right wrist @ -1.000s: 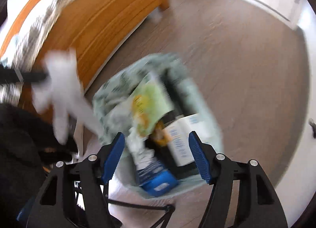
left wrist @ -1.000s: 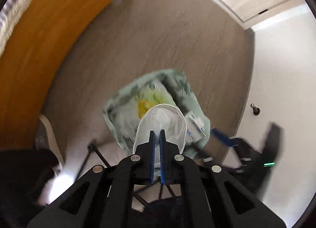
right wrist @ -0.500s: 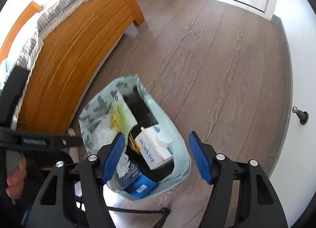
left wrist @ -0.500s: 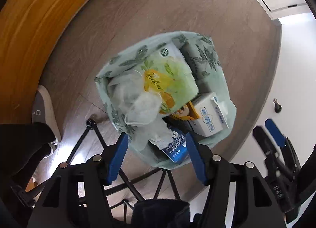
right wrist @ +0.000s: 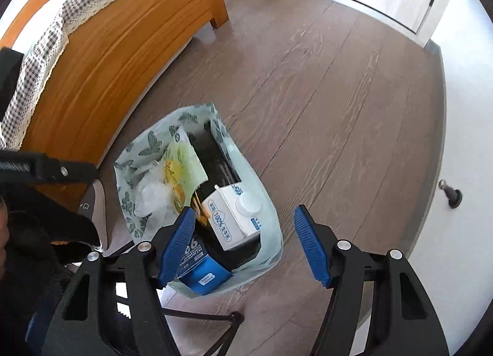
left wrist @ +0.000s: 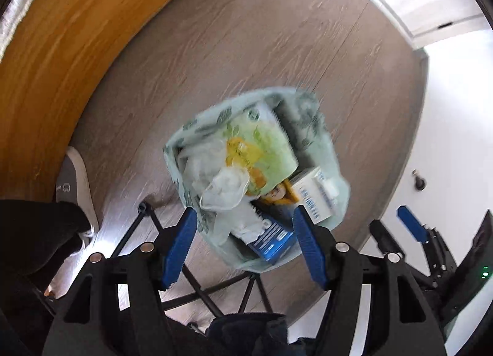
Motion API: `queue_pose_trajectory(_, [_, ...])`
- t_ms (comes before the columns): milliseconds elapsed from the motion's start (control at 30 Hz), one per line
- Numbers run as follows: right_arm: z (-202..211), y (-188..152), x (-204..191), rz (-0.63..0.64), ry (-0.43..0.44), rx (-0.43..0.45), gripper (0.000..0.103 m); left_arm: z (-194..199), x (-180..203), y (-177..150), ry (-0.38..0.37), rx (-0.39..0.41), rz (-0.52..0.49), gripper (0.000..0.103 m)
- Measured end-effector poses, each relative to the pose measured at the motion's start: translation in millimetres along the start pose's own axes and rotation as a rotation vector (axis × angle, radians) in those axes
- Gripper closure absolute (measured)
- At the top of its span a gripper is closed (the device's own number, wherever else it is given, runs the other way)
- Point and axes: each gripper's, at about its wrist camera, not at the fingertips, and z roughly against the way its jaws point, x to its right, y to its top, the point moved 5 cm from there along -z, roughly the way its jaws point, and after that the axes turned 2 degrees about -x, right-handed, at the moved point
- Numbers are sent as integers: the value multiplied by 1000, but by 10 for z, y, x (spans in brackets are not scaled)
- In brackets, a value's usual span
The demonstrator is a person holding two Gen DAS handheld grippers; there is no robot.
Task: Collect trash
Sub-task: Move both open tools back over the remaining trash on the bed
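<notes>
Left claw (left wrist: 243, 243) opening, empty above trash bag (left wrist: 334, 152), right claw (right wrist: 246, 243) wide, empty

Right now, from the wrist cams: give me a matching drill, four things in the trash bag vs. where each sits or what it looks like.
Things:
1. milk carton
2. blue box
3. crumpled white plastic
4. green-yellow package

Descriptions:
A. soft and translucent, on the bag's bed-side edge
B. flat sheet, leaning upright near the middle
C. white with blue print and a round cap
D. at the near edge of the trash bag, by the right tongs' left finger

Pairs: 1-C, 2-D, 3-A, 4-B
</notes>
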Motion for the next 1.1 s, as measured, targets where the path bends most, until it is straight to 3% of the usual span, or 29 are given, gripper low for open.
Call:
queue_pose_trajectory(167, [319, 276, -156, 57, -54, 50, 38, 783, -28, 120, -105, 189, -18, 41])
queue_pose_trajectory(300, [746, 651, -515, 133, -48, 141, 38, 1563, -324, 163, -190, 373, 2, 39])
queue_pose_trajectory(433, [1055, 1045, -994, 162, 31, 220, 38, 2289, -923, 172, -173, 586, 74, 34])
queue_pose_trajectory(533, [1221, 1273, -1514, 241, 80, 265, 38, 2710, -1525, 123, -184, 691, 142, 32])
queue_pose_trajectory(600, [1295, 1394, -1895, 306, 105, 298, 32, 2908, -1988, 67, -183, 741, 213, 31])
queue_pose_trajectory(833, [1268, 1652, -3262, 513, 185, 316, 29, 3014, -3700, -279, -135, 823, 517, 31])
queue_pose_trajectory(967, [1176, 1696, -3993, 620, 231, 318, 29, 2646, -4648, -408, -110, 787, 697, 31])
queue_pose_trajectory(1100, [1078, 1583, -4431, 673, 268, 316, 29, 2347, -5417, -507, -174, 756, 824, 36])
